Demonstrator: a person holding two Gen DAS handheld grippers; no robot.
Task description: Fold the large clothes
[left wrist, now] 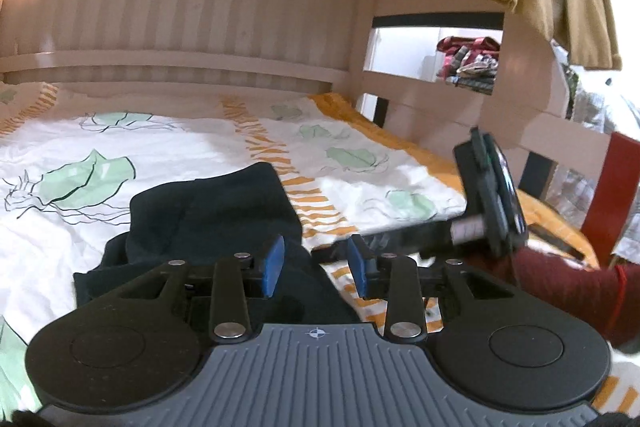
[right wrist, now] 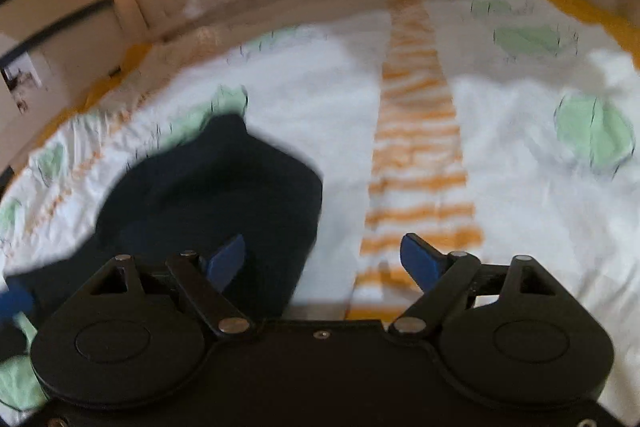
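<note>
The dark garment point(left wrist: 208, 215) lay bunched on the bedspread point(left wrist: 120, 139), to my eye barely folded. The left gripper point(left wrist: 316, 263) hovered over it, jaws part-open and empty. The right gripper point(right wrist: 324, 263) gaped wide beside it, gripping nothing; blur hid the cloth's edges.

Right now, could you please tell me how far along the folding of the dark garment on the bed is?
Early stage. Done: the dark navy fabric garment lies on the white leaf-printed bedspread, but bunched, with no tidy fold visible. In hand: nothing; the left claw has open jaws with cloth beneath them, and the right claw hangs wide open beside the garment. Left: spreading, folding, smoothing.
</note>
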